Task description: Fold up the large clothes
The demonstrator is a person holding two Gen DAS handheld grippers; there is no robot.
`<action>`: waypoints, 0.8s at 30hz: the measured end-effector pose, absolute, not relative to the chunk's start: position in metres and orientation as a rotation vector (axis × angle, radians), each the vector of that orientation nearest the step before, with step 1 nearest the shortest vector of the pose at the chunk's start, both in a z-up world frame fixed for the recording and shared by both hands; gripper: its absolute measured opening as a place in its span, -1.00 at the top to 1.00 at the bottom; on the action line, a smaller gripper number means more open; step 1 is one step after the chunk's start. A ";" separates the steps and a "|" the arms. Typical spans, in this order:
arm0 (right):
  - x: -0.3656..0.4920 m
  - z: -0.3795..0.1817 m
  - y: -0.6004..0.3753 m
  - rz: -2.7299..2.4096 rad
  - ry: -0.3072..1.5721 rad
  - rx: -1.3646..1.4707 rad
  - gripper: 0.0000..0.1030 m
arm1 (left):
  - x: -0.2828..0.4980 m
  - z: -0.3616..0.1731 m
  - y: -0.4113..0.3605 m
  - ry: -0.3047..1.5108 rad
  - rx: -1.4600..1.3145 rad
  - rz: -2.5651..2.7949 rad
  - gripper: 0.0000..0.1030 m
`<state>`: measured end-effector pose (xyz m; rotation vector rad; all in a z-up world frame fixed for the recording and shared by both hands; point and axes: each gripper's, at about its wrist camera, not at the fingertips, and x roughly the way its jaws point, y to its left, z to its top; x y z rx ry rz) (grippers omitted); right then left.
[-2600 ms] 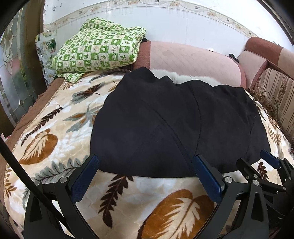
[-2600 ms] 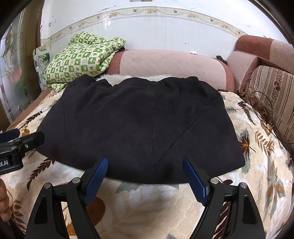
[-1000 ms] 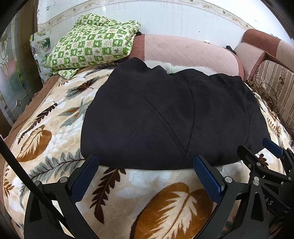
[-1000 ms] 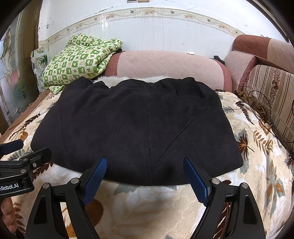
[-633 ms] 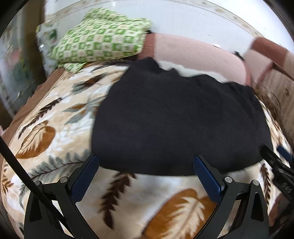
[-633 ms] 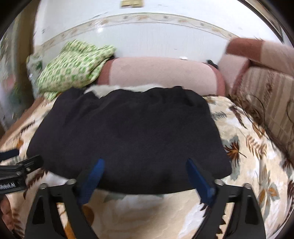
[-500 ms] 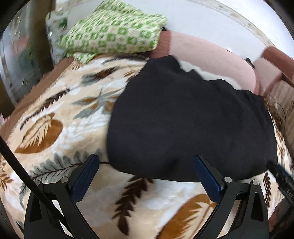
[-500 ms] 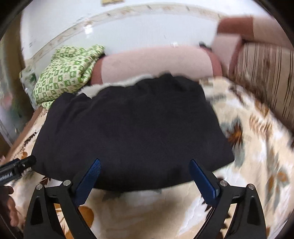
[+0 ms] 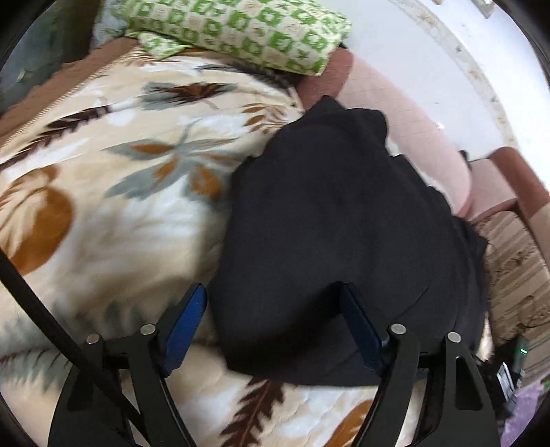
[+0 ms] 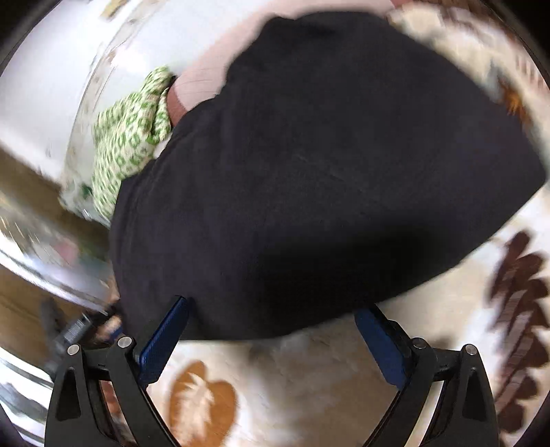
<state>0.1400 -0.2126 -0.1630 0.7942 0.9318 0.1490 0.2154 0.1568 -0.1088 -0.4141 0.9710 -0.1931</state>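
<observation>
A large black garment (image 9: 343,223) lies spread flat on a leaf-patterned blanket (image 9: 120,213). In the left wrist view my left gripper (image 9: 275,309) hangs over its near left corner. The corner lies between the blue pads (image 9: 187,319), which do not press on it, and the jaws are closing. In the blurred, tilted right wrist view the garment (image 10: 326,172) fills the middle. My right gripper (image 10: 271,330) stands wide open at its near edge. The hem reaches just between the fingertips (image 10: 165,337) and nothing is gripped.
A folded green-checked quilt (image 9: 240,31) sits at the bed's far left on a pink bolster (image 9: 405,137). A striped sofa arm (image 9: 515,275) borders the right side, below a white wall. Bare blanket (image 10: 309,378) lies in front of the garment.
Both grippers have dropped closer to the garment and rolled, tilting both views. The left one has shifted to the near left corner and its jaws have narrowed. The right one's jaws have widened slightly.
</observation>
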 end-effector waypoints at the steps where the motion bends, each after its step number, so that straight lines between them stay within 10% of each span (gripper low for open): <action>1: 0.147 -0.169 -0.217 0.165 0.929 0.831 -0.99 | 0.219 -0.111 0.155 0.969 -0.423 -0.207 -0.63; 4: 0.153 -0.167 -0.217 0.179 0.919 0.828 -0.88 | 0.222 -0.115 0.149 0.984 -0.445 -0.201 -0.43; 10: 0.141 -0.130 -0.217 0.238 0.829 0.798 0.05 | 0.187 -0.068 0.131 0.920 -0.297 -0.131 0.51; 20: 0.118 -0.149 -0.219 0.269 0.956 0.859 -0.08 | 0.157 -0.058 0.159 0.931 -0.300 -0.036 0.51; 24: 0.109 -0.146 -0.216 0.264 0.975 0.811 -0.25 | 0.149 -0.043 0.158 0.831 -0.242 0.023 -0.13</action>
